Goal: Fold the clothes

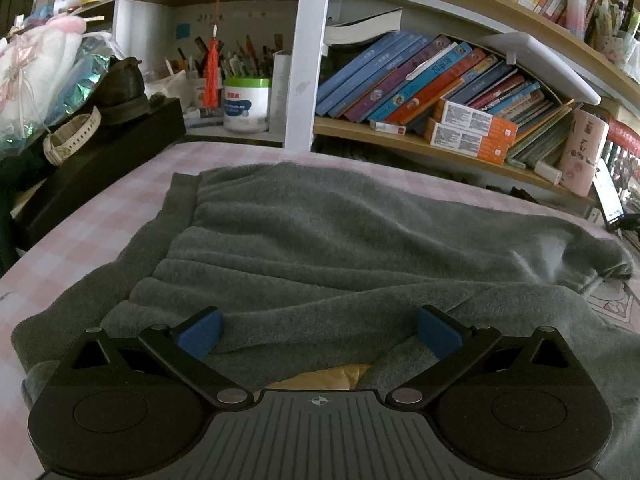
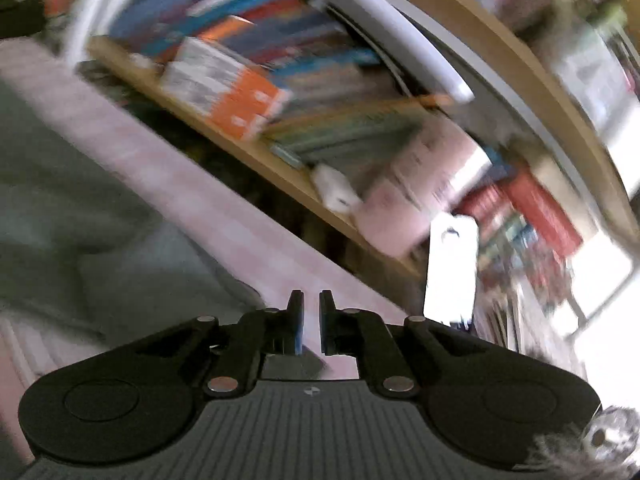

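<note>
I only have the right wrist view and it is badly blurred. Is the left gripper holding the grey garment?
Observer: No. In the left wrist view the left gripper is open, its blue pads wide apart just above the grey garment.
Operator: How does the garment lie?
Observer: It is spread over the pink checked cloth, with soft folds running across it and a ribbed band at its far left edge.
Operator: Anything else near the left gripper?
Observer: A small yellow patch shows under the grey fabric, right in front of the gripper's base.
Operator: And the right gripper?
Observer: The right gripper shows a narrow gap between its fingers, nothing in it.
</note>
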Demonstrator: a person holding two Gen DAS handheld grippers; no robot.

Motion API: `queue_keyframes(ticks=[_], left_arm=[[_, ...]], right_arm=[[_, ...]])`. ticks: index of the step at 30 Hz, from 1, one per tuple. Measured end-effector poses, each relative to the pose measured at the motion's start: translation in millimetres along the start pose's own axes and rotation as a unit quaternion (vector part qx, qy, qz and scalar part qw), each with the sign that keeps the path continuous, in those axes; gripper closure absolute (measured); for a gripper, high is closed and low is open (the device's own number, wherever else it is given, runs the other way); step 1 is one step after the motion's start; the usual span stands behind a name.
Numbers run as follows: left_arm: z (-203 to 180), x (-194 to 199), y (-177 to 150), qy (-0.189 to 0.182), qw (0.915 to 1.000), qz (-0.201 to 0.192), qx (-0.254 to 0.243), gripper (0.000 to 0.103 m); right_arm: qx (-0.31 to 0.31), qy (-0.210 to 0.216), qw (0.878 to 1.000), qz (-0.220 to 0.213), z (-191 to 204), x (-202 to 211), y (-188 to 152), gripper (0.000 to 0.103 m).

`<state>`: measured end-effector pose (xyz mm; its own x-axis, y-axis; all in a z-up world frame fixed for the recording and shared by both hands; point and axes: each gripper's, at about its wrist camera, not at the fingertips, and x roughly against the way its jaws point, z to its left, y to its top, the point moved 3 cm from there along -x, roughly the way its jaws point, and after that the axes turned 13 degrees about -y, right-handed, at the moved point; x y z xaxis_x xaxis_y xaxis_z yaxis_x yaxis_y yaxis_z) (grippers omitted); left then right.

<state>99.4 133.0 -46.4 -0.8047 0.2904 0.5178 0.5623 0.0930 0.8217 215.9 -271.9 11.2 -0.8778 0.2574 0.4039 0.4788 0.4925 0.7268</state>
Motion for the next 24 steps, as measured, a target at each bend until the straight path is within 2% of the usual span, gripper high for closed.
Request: queue_keyframes(ticks=[2,10,13,16,18,20,22,24], left_arm=[[0,0,0,0.000,1.0000,0.000,-0.001,0.000],[0,0,0,0.000,1.0000,0.000,0.000,0.000],[1,0,1,-0.001,1.0000,0.000,0.001,0.000],[1,0,1,-0.004,1.0000,0.000,0.002,0.000],[2,0,1,-0.006,1.0000,-0.001,0.004,0.000],[2,0,1,-0.008,0.9999,-0.002,0.005,0.000],[3,1,0,-0.011,0.9999,-0.003,0.007,0.000],[3,1,0,-0.013,0.9999,-0.004,0.009,0.000]], right_arm=[[-0.017,0.018,1.000,0.009,-1,3,-4,0.097],[0.004,0.086,0.996,0.033,37,13,-16,0.097],[-0.013,0.068,0.995,0.071,34,-17,-23,0.098],[-0.002,0.034,0.997,0.075,30,-29,-25,0.102],[-0.011,0.041,0.997,0.071,28,-24,-24,0.101],[-0.021,0.048,0.996,0.066,25,-18,-24,0.099],[-0.040,0.061,0.996,0.058,21,-7,-24,0.088],[-0.070,0.079,0.993,0.047,16,12,-24,0.084]])
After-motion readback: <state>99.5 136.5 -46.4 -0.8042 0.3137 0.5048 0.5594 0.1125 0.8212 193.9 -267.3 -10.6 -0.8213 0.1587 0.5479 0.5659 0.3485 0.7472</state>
